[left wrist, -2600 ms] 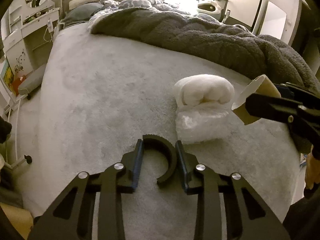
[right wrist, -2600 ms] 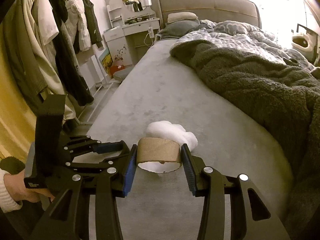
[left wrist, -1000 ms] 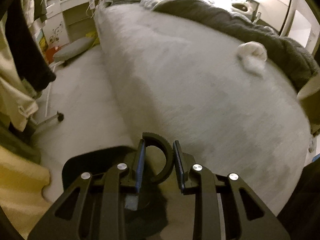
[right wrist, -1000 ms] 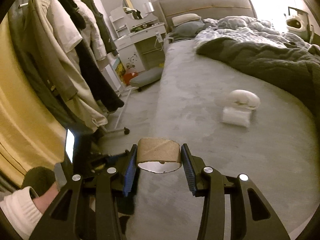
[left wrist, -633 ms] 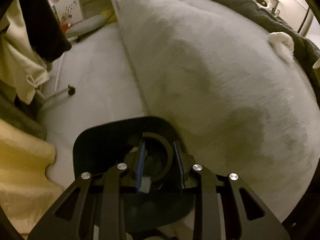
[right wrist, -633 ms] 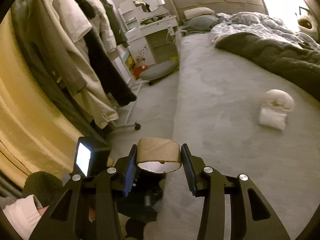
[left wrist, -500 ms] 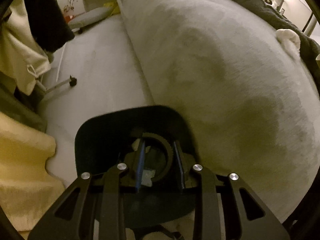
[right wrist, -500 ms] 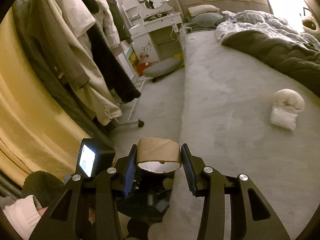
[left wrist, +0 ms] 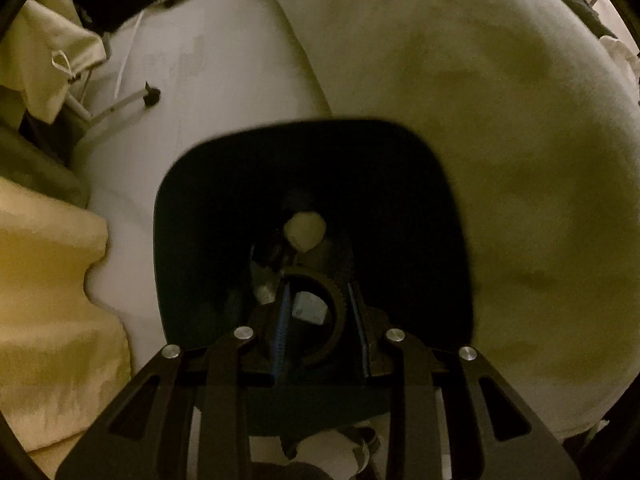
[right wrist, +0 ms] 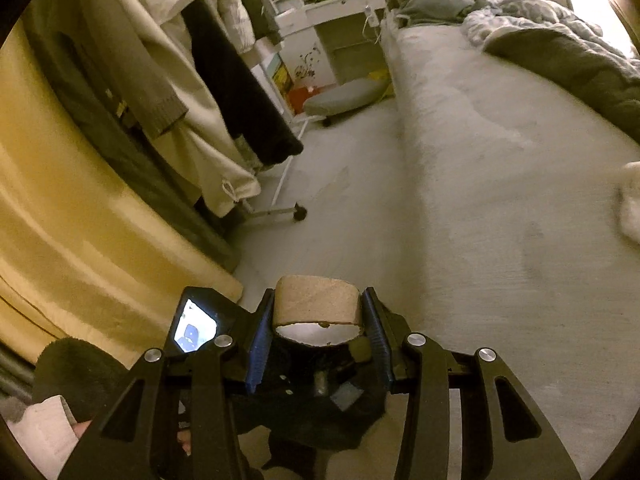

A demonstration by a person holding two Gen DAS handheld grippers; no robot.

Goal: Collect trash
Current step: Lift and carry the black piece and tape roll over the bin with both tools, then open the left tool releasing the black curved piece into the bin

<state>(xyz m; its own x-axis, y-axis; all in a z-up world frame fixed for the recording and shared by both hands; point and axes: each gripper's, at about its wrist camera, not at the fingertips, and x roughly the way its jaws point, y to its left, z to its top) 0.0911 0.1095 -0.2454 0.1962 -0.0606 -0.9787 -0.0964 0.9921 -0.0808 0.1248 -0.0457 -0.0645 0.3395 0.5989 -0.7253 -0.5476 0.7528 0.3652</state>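
Disposal step: left gripper [left wrist: 320, 324], clamped on black curved ring [left wrist: 320, 312], directly above dark bin [left wrist: 420, 184]; right gripper [right wrist: 318, 336] grips cardboard tube [right wrist: 316, 300] beside bin; next, likely release ring.

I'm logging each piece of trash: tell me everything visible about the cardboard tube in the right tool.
The cardboard tube is a short, brown, rough-surfaced roll core, hollow, its pale inside showing at the open lower end. It looks uncrushed. The right tool is shut on it, blue-edged fingers pressing its two sides. It hangs above the dark bin.
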